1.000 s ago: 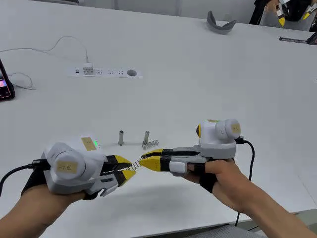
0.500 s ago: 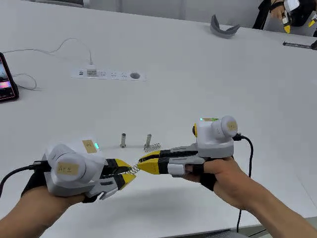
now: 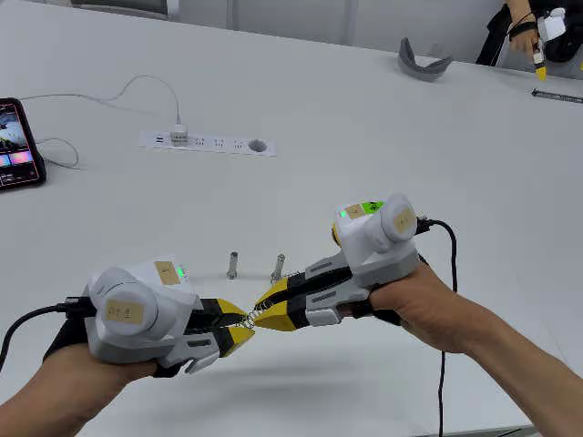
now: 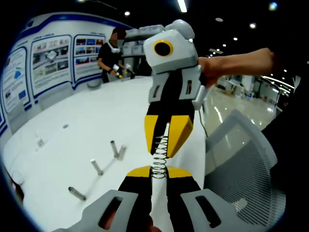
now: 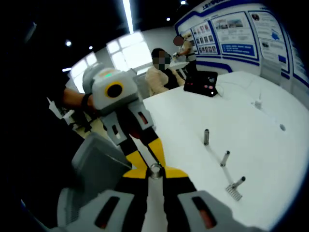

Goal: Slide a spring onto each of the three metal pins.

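A short coil spring (image 3: 250, 319) spans the gap between my two grippers above the table's near edge. My left gripper (image 3: 239, 330) is shut on one end, and the right gripper (image 3: 266, 312) pinches the other end from the opposite side, its body tilted up. The left gripper view looks along the spring (image 4: 159, 154) from its own tips (image 4: 157, 173) up into the right gripper's yellow tips (image 4: 167, 137). Two metal pins (image 3: 232, 264) (image 3: 278, 267) stand upright on the table behind the grippers. In the right gripper view three pins (image 5: 206, 137) (image 5: 225, 158) (image 5: 239, 182) show, the nearest with another spring (image 5: 233, 191) at its base.
A white power strip (image 3: 205, 143) with a plugged-in cable lies at the back left, and a phone (image 3: 18, 146) lies at the left edge. A grey curved object (image 3: 424, 62) rests far back right. A mesh chair (image 4: 241, 159) stands by the table.
The right gripper has lifted its body and now points down-left at the spring. Both grippers stay joined on it. The head camera has shifted, so the table looks moved.
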A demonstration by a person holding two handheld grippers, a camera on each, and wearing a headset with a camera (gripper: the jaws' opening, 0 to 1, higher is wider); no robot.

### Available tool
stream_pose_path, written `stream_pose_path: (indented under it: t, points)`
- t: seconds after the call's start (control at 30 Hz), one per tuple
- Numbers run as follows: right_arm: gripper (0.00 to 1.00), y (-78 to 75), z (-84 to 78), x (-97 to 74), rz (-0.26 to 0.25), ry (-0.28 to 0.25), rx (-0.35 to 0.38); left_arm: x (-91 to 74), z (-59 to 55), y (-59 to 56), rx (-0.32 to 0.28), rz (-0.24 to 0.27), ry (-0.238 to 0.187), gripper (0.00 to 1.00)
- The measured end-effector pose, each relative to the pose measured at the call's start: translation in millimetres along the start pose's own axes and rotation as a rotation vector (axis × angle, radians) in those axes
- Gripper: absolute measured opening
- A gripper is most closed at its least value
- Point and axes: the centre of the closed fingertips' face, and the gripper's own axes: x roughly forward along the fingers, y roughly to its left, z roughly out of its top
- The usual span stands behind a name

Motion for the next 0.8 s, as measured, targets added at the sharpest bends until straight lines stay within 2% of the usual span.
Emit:
stream_pose_path:
  t: [0.43, 0.8]
  points:
    - [0.13, 7.6, -2.7, 11.4, 0.047, 0.128, -0.12, -0.4, -1.2, -6.1, 0.021, -0.031, 0.01, 0.09]
    - [0.12, 6.0, -7.9, 11.7, 0.047, 0.148, -0.129, 1.2, -4.6, -6.8, 0.011, -0.029, 0.001, 0.11]
